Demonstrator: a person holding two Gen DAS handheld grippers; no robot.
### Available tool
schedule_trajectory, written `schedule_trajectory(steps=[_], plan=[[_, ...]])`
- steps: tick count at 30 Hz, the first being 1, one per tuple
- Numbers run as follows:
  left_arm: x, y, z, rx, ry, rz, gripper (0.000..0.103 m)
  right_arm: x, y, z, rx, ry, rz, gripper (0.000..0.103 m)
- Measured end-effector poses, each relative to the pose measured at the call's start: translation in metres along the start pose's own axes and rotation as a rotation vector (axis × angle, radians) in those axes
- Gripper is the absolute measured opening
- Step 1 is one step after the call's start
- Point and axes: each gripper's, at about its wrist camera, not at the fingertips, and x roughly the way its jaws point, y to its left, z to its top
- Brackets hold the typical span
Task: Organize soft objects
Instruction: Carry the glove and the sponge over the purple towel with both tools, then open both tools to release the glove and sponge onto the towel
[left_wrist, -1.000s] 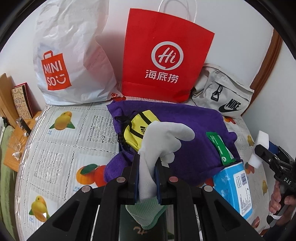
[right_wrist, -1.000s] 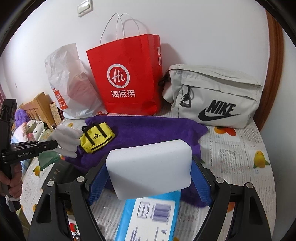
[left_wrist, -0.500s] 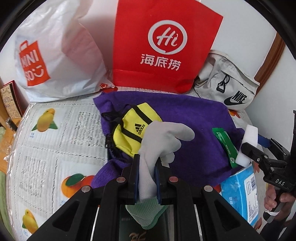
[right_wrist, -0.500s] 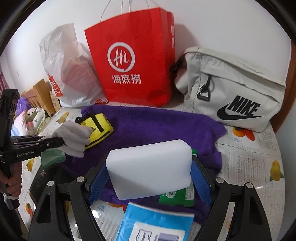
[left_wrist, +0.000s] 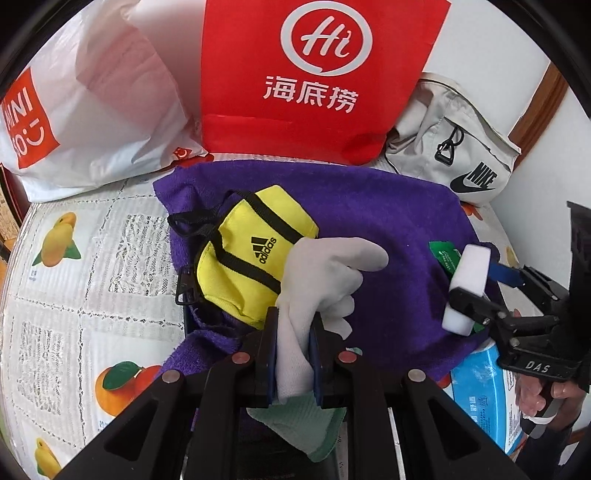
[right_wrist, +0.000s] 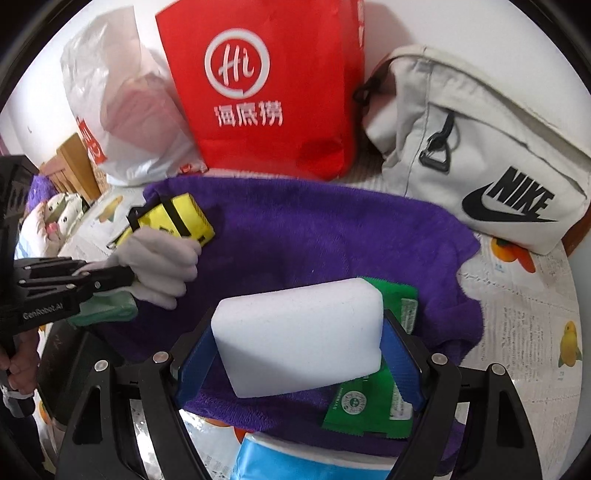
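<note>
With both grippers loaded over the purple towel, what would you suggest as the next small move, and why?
Probably lower the right gripper and release the white sponge onto the purple towel: it hangs just above bare towel, while the left gripper holds the white glove.

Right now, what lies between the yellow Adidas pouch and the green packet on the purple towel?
Only bare purple towel between the yellow pouch and green packet in the right wrist view; the held white glove overhangs the pouch's side.

bags (left_wrist: 321, 81) wall off the back; towel's (right_wrist: 332, 236) middle lies bare.
</note>
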Motion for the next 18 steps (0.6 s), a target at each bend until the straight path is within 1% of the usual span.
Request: schedule_trajectory(steps=[5, 8, 11, 14, 15, 16, 18], plan=[[0.001, -0.001, 0.000, 0.012, 0.001, -0.004, 0.015, 0.011, 0.005, 0.001, -0.008, 0.040, -0.006, 0.083], [0.001, -0.001, 0.000, 0.018, -0.002, -0.005, 0.015, 0.012, 0.007, 0.001, -0.021, 0.046, -0.017, 0.083], [0.001, 0.000, 0.000, 0.014, 0.000, -0.018, 0.018, 0.013, 0.007, 0.001, -0.028, 0.055, -0.021, 0.084], [-0.001, -0.001, 0.001, 0.012, -0.005, -0.029, 0.027, 0.015, 0.008, 0.001, -0.029, 0.059, -0.020, 0.086], [-0.003, -0.002, 0.001, 0.015, -0.008, -0.026, 0.035, 0.015, 0.007, 0.001, -0.026, 0.055, -0.021, 0.086], [-0.004, -0.003, 0.001, 0.018, -0.010, -0.019, 0.049, 0.014, 0.007, 0.001, -0.022, 0.050, -0.021, 0.088], [-0.008, -0.005, 0.001, 0.030, -0.022, 0.009, 0.058, 0.010, 0.006, 0.001, -0.016, 0.037, -0.027, 0.089]])
